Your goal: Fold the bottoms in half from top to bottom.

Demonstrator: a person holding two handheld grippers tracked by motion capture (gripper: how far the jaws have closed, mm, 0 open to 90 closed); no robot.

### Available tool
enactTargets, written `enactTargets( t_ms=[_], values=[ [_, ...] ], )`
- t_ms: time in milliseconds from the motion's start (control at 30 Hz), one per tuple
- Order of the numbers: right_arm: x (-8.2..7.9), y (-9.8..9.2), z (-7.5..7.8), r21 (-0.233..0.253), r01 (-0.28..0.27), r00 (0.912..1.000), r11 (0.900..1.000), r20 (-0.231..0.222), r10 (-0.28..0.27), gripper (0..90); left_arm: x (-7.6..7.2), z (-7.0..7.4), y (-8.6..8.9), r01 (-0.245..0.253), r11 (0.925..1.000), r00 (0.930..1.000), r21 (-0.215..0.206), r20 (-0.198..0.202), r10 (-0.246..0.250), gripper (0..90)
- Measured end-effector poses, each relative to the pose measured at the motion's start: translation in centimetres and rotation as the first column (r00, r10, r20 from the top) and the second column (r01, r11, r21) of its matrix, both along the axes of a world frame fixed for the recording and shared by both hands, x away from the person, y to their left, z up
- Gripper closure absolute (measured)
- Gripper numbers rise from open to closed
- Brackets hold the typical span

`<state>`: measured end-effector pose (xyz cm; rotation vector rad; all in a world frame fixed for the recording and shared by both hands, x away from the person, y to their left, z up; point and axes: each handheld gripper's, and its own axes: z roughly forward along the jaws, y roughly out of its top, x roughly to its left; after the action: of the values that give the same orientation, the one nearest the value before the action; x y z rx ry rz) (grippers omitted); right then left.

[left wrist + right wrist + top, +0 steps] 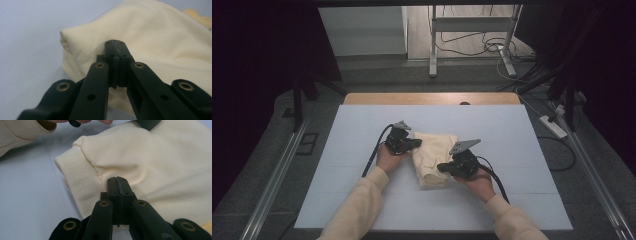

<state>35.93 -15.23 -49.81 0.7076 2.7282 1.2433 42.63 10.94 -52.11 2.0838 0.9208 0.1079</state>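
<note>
A folded cream sweatshirt (434,157) lies in the middle of the white board (352,190). My left gripper (416,144) is at its left edge, with the jaws shut and the tips (115,43) resting against the soft fold (155,37); no cloth shows between them. At the near right corner is my right gripper (443,168), also shut. Its tips (117,179) press into the fabric just beside the ribbed cuff (80,182), dimpling it. The left gripper's tip (147,123) and a cream sleeve (17,132) show at the top of the right gripper view.
The white board covers a wooden table whose far edge (432,98) shows. A power strip (553,126) and cables lie on the floor at the right. A metal stand (432,45) is beyond the table. Dark curtains hang on both sides.
</note>
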Motion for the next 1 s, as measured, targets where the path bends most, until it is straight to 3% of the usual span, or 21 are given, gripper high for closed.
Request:
enactTargets(
  t_ms=[633, 800, 1000],
  values=[
    [0.0, -0.3, 0.7, -0.006, -0.007, 0.9998, 1.000, 0.020, 0.007, 89.1, -0.3, 0.6, -0.2, -0.001, 1.0000, 0.9997, 0.007, 0.024, 0.001, 88.2],
    [0.0, -0.5, 1.2, 0.004, 0.005, 0.9993, 1.000, 0.037, -0.005, 89.0, -0.9, 1.7, 0.3, -0.005, 0.9999, 0.9985, -0.014, 0.054, 0.006, 88.2],
    [-0.1, -1.6, 2.2, 0.025, 0.033, 0.9978, 0.999, 0.056, -0.034, 88.9, -2.6, 3.2, 1.2, 0.005, 0.9993, 0.9952, -0.037, 0.098, -0.001, 88.2]
  ],
)
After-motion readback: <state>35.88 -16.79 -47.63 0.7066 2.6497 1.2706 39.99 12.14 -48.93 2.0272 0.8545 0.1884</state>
